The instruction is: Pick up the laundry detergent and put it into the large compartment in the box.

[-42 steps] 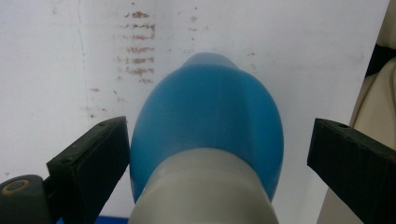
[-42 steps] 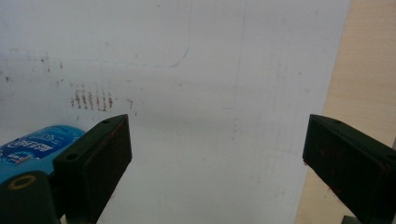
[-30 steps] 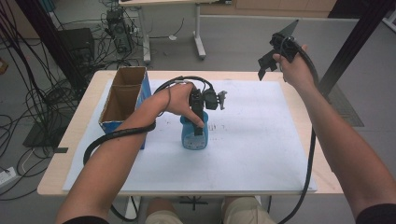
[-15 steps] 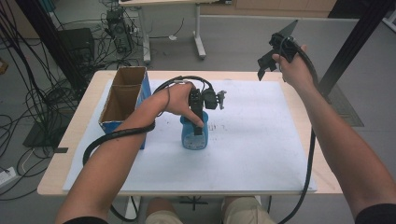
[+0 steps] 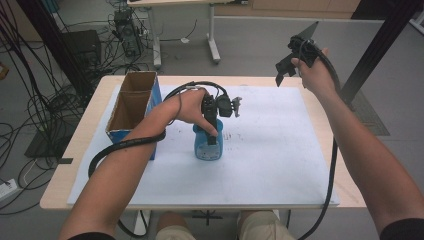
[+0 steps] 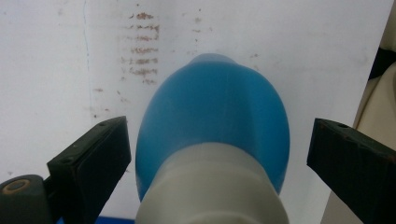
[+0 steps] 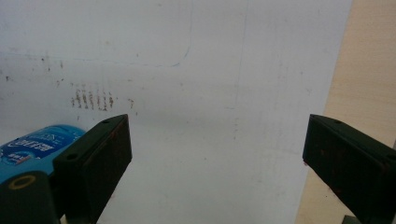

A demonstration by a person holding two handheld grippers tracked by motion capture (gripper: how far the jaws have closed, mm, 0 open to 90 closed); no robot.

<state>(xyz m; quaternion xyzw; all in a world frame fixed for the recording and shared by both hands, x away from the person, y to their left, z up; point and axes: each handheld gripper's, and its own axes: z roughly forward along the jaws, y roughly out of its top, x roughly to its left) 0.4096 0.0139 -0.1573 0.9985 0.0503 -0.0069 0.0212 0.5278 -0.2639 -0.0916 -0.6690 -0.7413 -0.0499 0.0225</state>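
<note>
The left gripper (image 5: 212,131) hangs over a blue bottle (image 5: 207,145) lying flat on the white sheet (image 5: 280,150) that covers the table (image 5: 90,125), its two black jaws spread wide to either side of the bottle and touching neither flank. In the left gripper view the bottle (image 6: 212,135) points away between the jaws, rounded blue body beyond a pale grey-white section nearest the camera. The right gripper (image 5: 292,62) is raised above the table's far right corner, jaws wide and holding nothing; in its own view the bottle's labelled end (image 7: 37,144) peeks in at lower left.

The bottle looks like smooth moulded plastic, probably light and fairly stiff, though thin walls could give under a hard squeeze. Its glossy, curved sides taper toward both ends, so a grip there would likely slide off; the safer hold appears to be across the broad middle of the body, with the jaws square to its length. How full it is cannot be told.

By count: one bottle, one open cardboard box (image 5: 131,107) with a blue outer side at the table's left, standing partly on the sheet's left edge, one white sheet, two grippers. Faint brown smudges (image 6: 140,51) mark the sheet beyond the bottle.
</note>
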